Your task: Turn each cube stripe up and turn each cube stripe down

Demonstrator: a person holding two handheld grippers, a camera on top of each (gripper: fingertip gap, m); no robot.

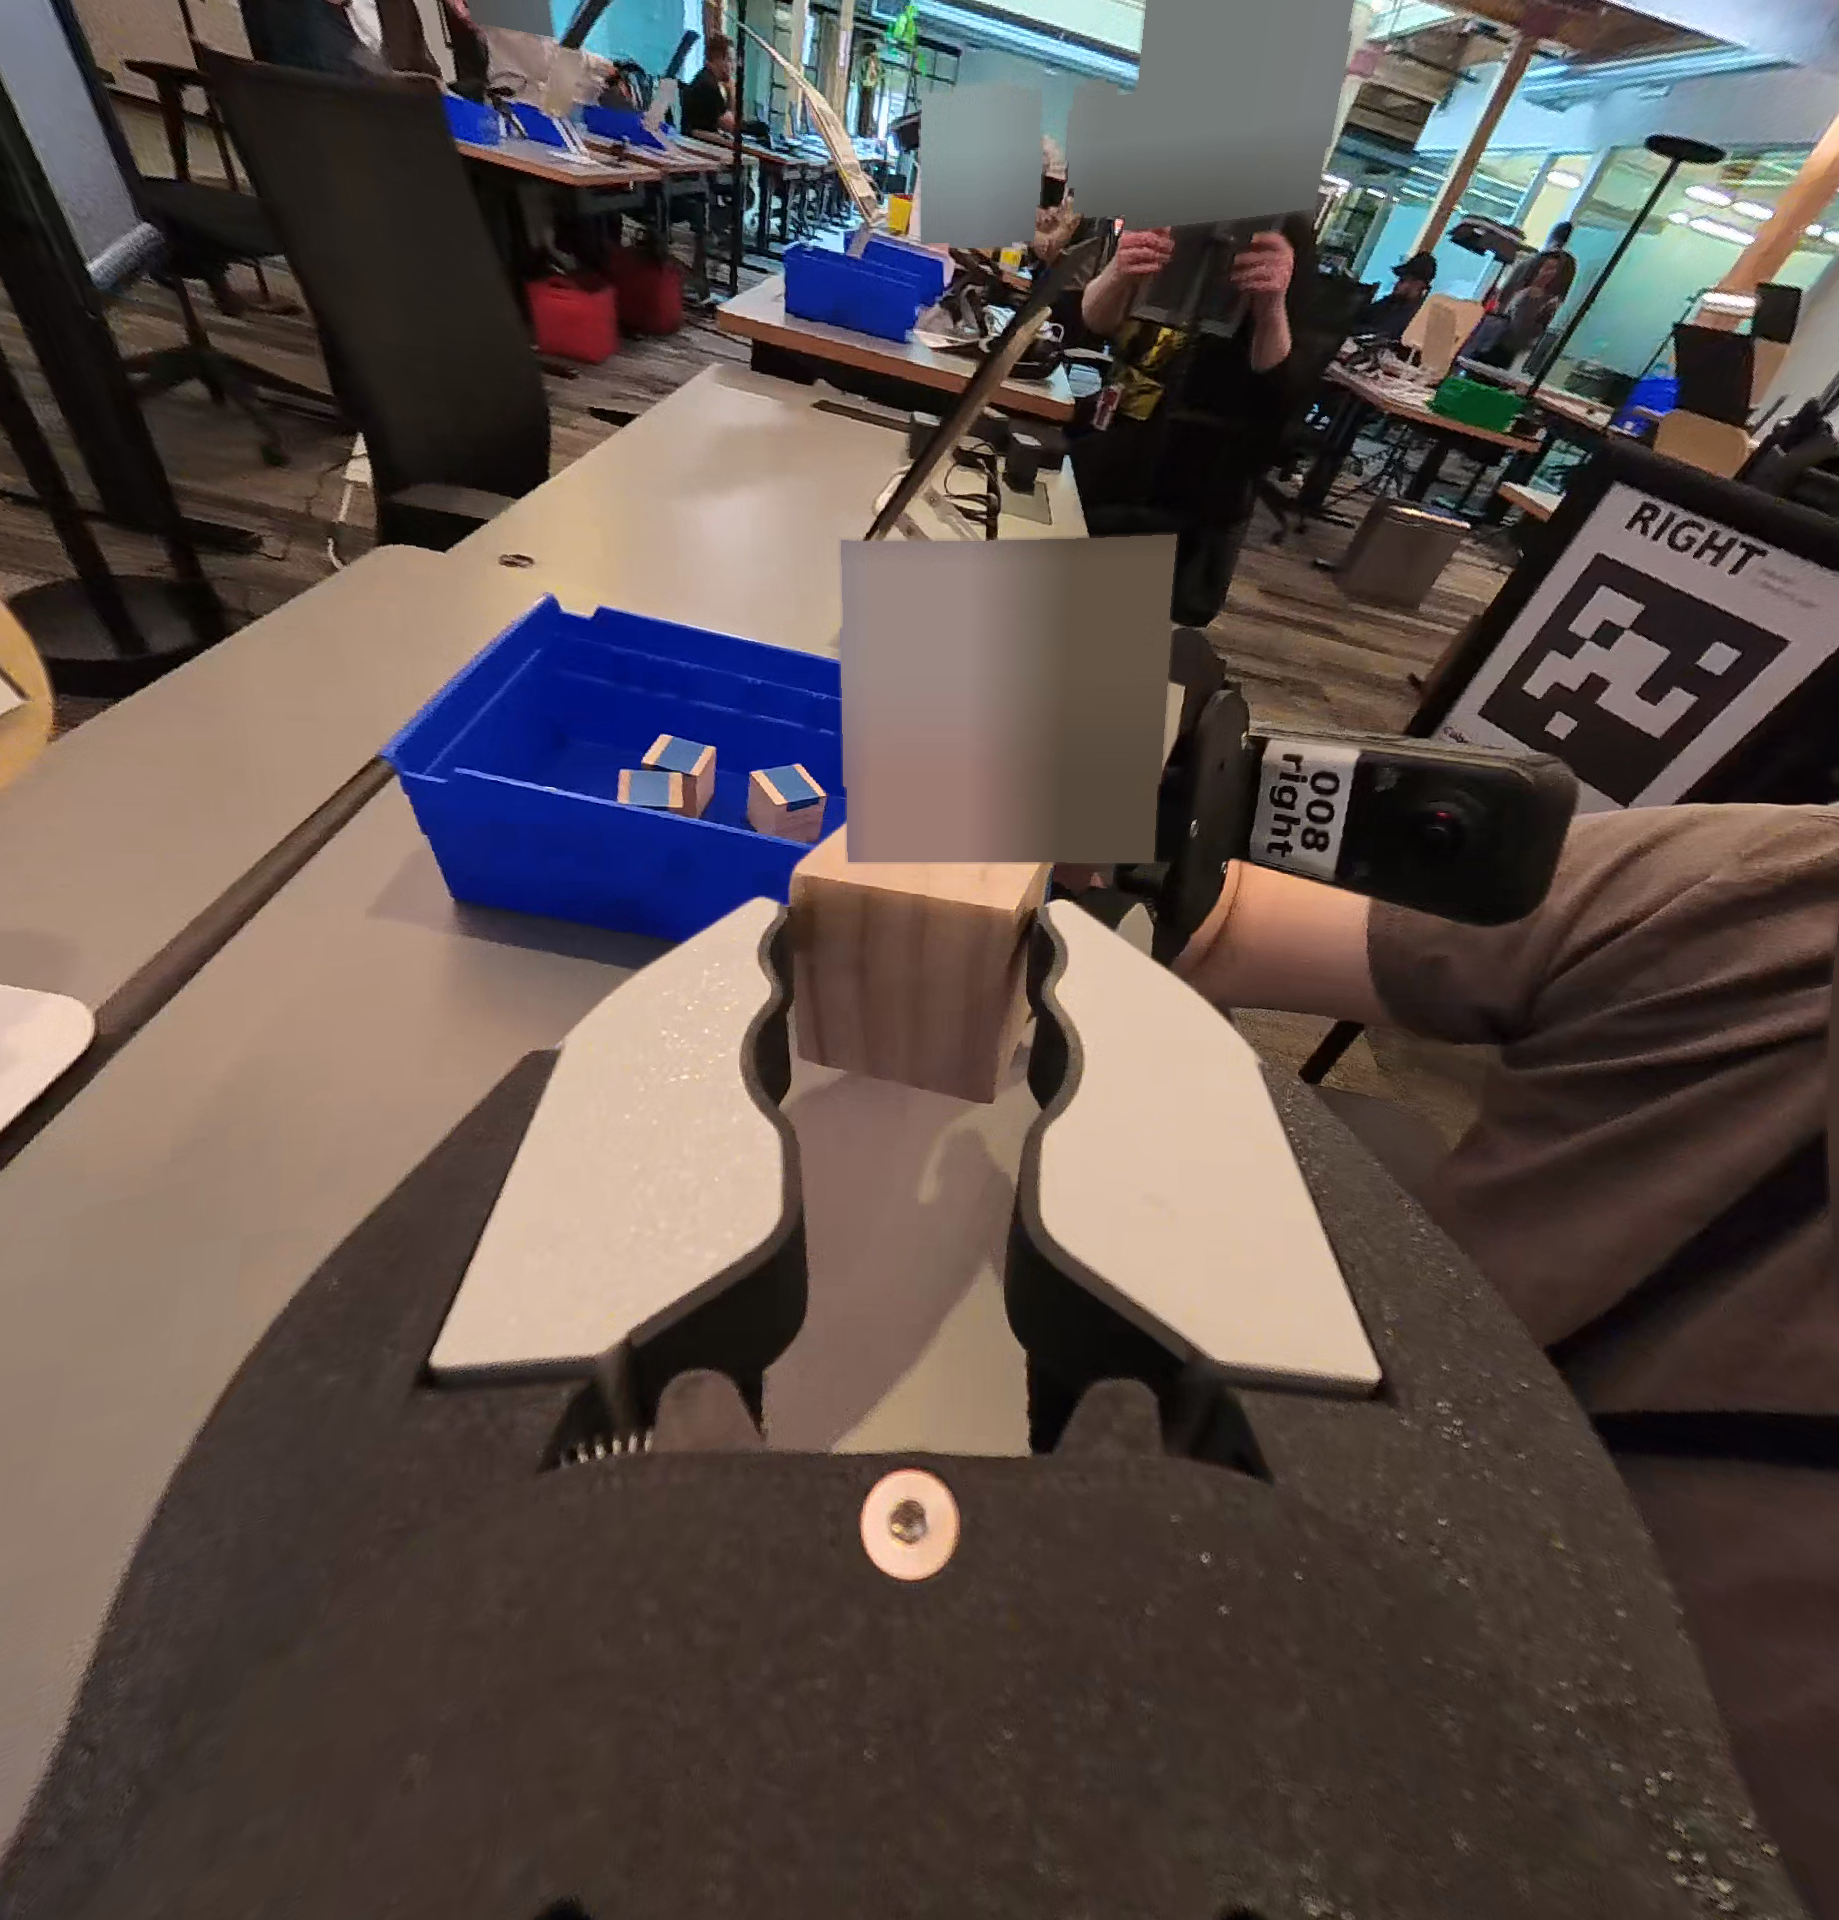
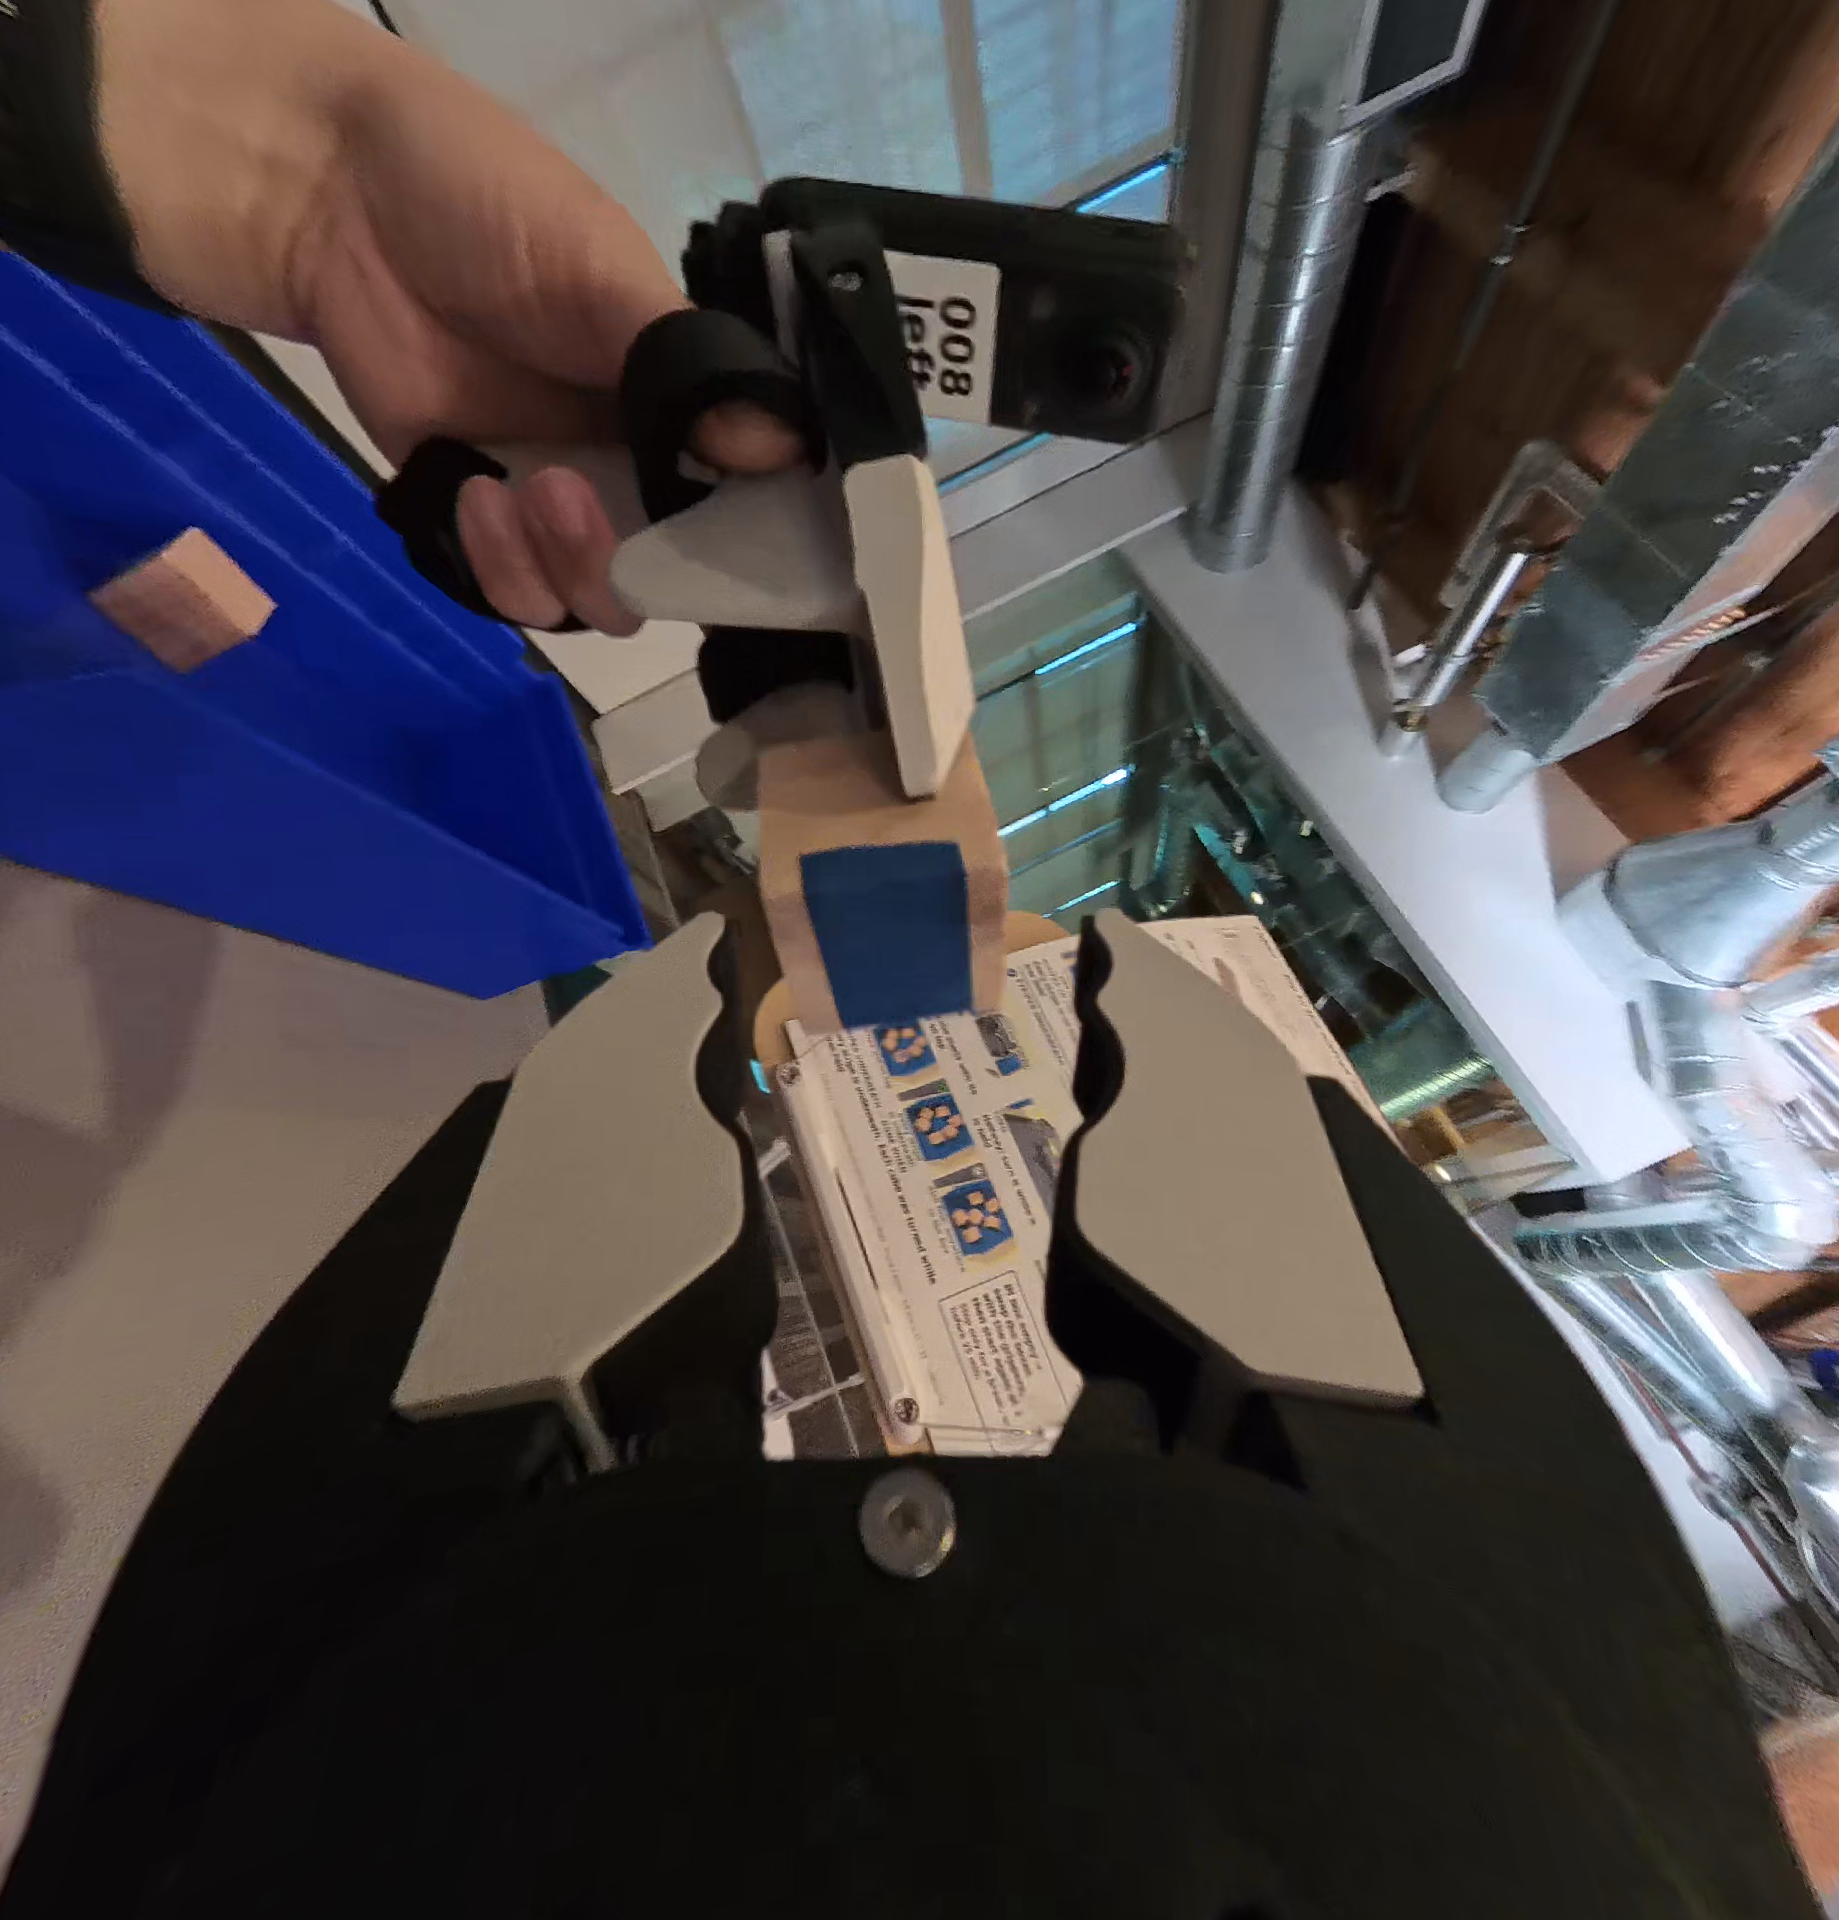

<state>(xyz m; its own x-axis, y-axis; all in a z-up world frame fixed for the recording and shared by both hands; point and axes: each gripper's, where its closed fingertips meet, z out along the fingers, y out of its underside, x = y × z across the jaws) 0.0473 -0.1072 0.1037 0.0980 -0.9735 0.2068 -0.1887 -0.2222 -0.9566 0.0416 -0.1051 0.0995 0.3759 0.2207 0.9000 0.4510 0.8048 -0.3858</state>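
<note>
Grey table (image 1: 271, 1039), blue bin (image 1: 541, 862) on it

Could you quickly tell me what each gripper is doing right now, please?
Left gripper: closed on a wooden cube with a blue stripe.
Right gripper: open, holding nothing.

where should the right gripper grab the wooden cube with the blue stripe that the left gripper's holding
Probably the two bare wood sides flanking the blue stripe on the wooden cube, coming straight at the striped face. The left gripper clamps the far end; the right gripper stands open, already lined up.
</note>
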